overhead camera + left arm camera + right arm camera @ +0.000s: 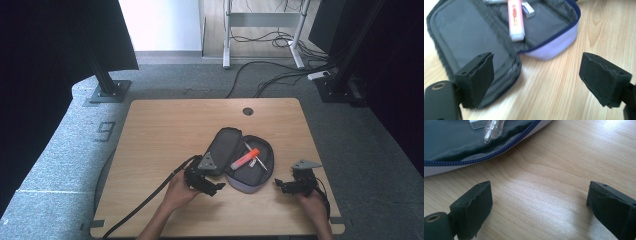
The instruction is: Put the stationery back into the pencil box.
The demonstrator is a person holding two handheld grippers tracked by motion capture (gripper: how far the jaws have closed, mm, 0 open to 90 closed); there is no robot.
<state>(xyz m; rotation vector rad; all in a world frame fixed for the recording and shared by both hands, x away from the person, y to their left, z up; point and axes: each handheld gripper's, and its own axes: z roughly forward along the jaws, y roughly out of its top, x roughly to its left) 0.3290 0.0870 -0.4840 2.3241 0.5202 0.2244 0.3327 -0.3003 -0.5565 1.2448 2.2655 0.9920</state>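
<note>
Pencil case (544, 32), seen past my left gripper (536, 75): far end cut off by the top edge; lid flap partly hidden behind my near jaw. Orange-capped marker (516, 20) beyond the jaws: upper part cropped, print too blurred to read. Small labelled item (527, 9) beside it: too blurred to identify. Ahead of my right gripper (539, 202): clear pen tip (492, 128) and a boxy piece (477, 123), both cut off at the top; case body cropped left.
</note>
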